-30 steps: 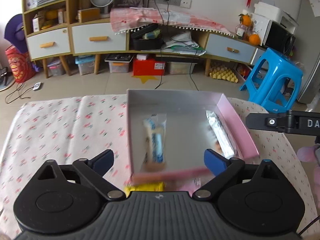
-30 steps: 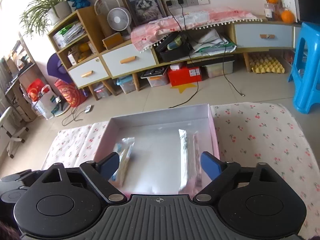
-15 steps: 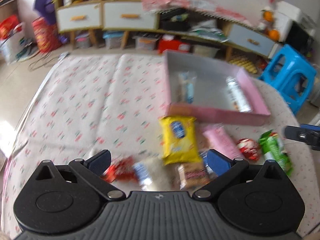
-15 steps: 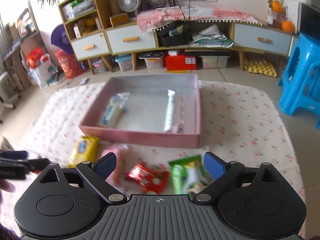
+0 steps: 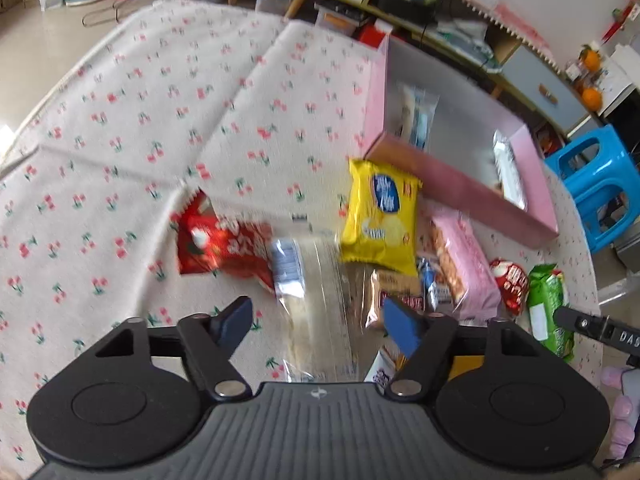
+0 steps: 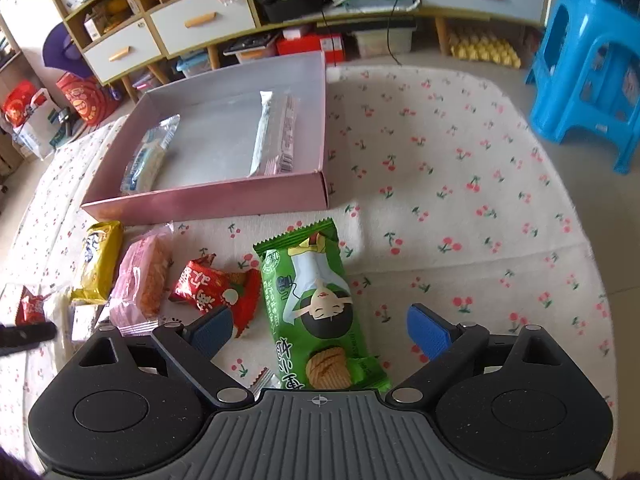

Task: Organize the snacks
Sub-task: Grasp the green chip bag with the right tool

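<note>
A pink box (image 5: 460, 188) (image 6: 208, 204) on the cherry-print cloth holds a blue-white packet (image 6: 148, 156) and a silver packet (image 6: 276, 132). Loose snacks lie in front of it. In the left wrist view I see a yellow packet (image 5: 380, 216), a red packet (image 5: 216, 244), a pink packet (image 5: 460, 264) and a clear cracker packet (image 5: 312, 300). My left gripper (image 5: 320, 324) hangs over the clear packet with its jaws closing, the pads still off it. My right gripper (image 6: 320, 332) stands open astride a green packet (image 6: 320, 308), beside a small red packet (image 6: 212, 284).
A blue plastic stool (image 6: 588, 64) stands off the table's right side. Low cabinets with drawers (image 6: 200, 20) line the far wall. The cloth to the right of the box (image 6: 460, 168) is bare. The other gripper's black tip (image 5: 600, 332) shows at the right edge.
Both grippers have come back from over the box and dipped down to the loose snacks in front of it. The left jaws have narrowed; the right jaws stay wide.
</note>
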Motion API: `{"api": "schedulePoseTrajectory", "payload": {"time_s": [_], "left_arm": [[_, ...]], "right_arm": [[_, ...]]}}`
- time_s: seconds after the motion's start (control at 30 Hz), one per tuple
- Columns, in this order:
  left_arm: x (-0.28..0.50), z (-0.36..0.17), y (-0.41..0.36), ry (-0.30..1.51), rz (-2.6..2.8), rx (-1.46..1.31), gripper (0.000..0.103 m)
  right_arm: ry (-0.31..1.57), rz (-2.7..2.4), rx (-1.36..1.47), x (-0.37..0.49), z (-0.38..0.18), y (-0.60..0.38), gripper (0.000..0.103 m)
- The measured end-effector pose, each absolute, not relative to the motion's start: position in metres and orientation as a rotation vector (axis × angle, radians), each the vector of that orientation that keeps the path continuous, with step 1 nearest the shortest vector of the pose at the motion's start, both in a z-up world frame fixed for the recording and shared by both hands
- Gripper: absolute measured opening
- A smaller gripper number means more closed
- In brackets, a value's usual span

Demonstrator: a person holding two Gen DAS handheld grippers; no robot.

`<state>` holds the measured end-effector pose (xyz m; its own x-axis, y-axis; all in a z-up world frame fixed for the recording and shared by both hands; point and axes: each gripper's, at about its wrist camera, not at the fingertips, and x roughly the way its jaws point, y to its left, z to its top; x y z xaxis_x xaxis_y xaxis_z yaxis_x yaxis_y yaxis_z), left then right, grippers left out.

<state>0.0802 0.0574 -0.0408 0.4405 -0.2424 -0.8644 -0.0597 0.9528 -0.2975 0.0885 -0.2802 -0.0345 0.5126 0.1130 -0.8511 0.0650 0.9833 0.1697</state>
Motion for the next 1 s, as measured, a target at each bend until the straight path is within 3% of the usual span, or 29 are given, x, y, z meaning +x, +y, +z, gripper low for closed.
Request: {"api": "schedulePoseTrajectory", "payload": {"time_s": [0.1,0.27,0.37,0.43,0.53,0.63,1.0], "left_arm": [[0.079,-0.047,0.054,1.129,-0.114,-0.291,0.056],[0.075,-0.047,0.054,1.116,-0.118,-0.271,0.055],[0.075,-0.046,0.055,1.117,-0.124,-0.278,0.046],[0.074,-0.046,0.055,1.119,-0.119,-0.265,0.039],[0.074,-0.047,0.055,1.121,-0.122,-0.262,0.038],[0.074,-0.047,0.055,1.123,-0.126,-0.254,0.037],[0.075,-0.044,0.052,1.13,-0.133,-0.222,0.028]], "right_arm": [[1.052,0.03,0.206,0.091,-0.039,-0.281,0.093],[1.052,0.017,0.138,0.095,-0.043,-0.273,0.087],[1.057,0.013,0.129,0.097,-0.046,-0.272,0.076],[1.064,0.009,0.133,0.097,-0.047,-0.273,0.062],[1.066,0.022,0.143,0.097,-0.047,-0.273,0.048],[1.06,0.026,0.138,0.097,-0.046,-0.271,0.043],[1.062,0.034,0.17,0.097,-0.042,-0.274,0.042]]}}
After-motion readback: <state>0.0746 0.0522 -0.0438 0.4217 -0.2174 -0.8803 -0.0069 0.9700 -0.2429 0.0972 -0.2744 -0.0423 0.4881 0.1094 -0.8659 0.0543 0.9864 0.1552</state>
